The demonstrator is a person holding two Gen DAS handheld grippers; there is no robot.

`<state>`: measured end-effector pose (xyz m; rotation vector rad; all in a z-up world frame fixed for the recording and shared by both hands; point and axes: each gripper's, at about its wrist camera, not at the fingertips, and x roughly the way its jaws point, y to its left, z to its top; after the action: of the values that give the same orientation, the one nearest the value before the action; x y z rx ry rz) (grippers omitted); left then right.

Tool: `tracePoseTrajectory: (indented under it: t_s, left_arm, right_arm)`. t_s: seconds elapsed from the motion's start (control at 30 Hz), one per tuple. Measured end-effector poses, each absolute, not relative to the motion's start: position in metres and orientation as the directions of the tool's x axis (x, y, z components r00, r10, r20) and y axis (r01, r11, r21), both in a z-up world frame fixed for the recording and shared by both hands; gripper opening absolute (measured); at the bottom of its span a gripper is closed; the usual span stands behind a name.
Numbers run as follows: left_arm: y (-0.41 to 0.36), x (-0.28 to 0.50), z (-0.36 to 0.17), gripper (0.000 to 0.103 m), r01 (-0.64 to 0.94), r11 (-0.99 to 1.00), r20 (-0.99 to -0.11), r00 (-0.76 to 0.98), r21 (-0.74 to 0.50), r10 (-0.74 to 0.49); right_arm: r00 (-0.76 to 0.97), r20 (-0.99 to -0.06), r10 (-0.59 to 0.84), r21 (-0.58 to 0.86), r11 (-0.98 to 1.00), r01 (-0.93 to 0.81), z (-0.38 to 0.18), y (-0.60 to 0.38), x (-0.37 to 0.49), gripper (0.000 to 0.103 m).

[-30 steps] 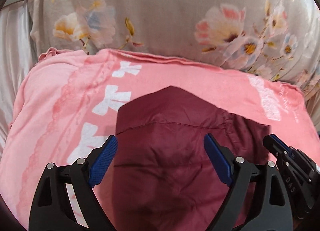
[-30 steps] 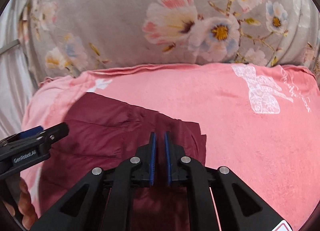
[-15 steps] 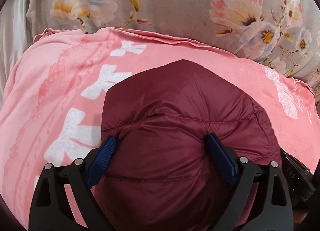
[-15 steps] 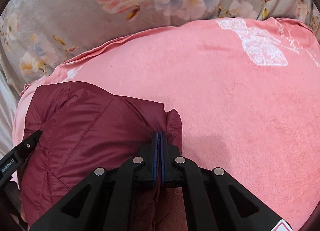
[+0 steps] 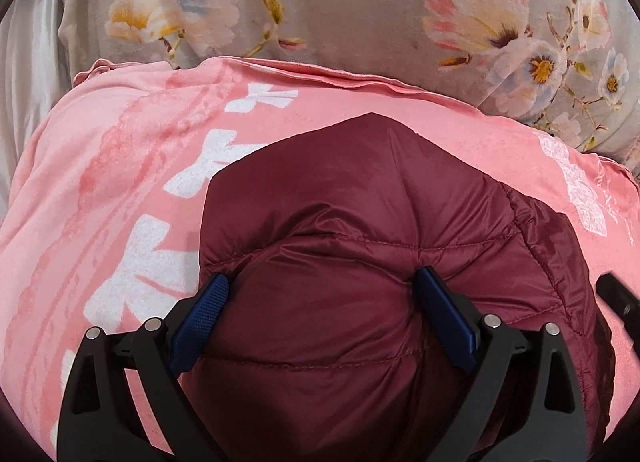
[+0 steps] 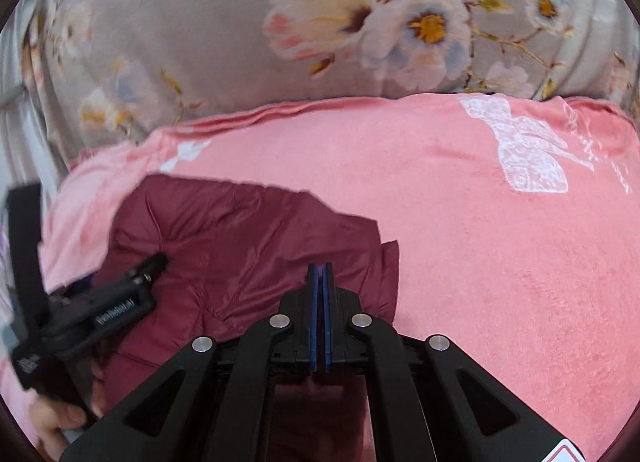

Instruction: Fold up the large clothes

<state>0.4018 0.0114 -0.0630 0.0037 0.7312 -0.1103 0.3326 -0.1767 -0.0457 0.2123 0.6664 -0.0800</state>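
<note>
So my left gripper (image 5: pixel 320 294) is spread wide, blue pads pressing into a puffy fold of the maroon quilted down jacket (image 5: pixel 360 242), not clamped on it. The right gripper (image 6: pixel 320 282) is pressed together at the jacket's right edge; can't tell if fabric is caught. The jacket lies on the pink fleece blanket with white bows (image 6: pixel 480 242), with a grey floral quilt (image 6: pixel 240 42) behind.

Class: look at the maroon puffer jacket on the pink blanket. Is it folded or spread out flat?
Folded. The maroon puffer jacket sits as a compact, puffed-up bundle with layers overlapping at its right edge, on the pink blanket.
</note>
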Motion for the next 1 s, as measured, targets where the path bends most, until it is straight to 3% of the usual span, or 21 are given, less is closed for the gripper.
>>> tracePoseTrajectory:
  t_s: [0.23, 0.63, 0.73, 0.83, 1.0]
  left_arm:
    - [0.011, 0.402, -0.063, 0.093, 0.102, 0.994, -0.666, 0.739, -0.035, -0.099]
    - [0.012, 0.402, -0.063, 0.093, 0.115, 0.993, -0.667, 0.737, -0.04, -0.112]
    - [0.026, 0.39, -0.047, 0.092, 0.131, 0.989, -0.689, 0.711, -0.07, -0.143]
    - [0.045, 0.343, -0.02, 0.092, 0.155, 0.985, -0.65, 0.742, -0.071, -0.163]
    - [0.065, 0.258, -0.018, 0.093, 0.19, 0.981, -0.659, 0.733, -0.041, -0.169]
  right_arm:
    - [0.766, -0.639, -0.071, 0.103, 0.979, 0.177, -0.072, -0.165, 0.343, 0.0]
    - [0.719, -0.692, -0.067, 0.081, 0.982, 0.169, -0.077, -0.169, 0.353, 0.0]
    - [0.75, -0.658, -0.066, 0.127, 0.972, 0.197, -0.05, -0.179, 0.316, 0.011]
    - [0.776, -0.631, -0.029, 0.157, 0.974, 0.164, -0.03, -0.182, 0.259, 0.011]
    - [0.765, -0.644, -0.014, 0.145, 0.979, 0.14, -0.047, -0.169, 0.17, 0.025]
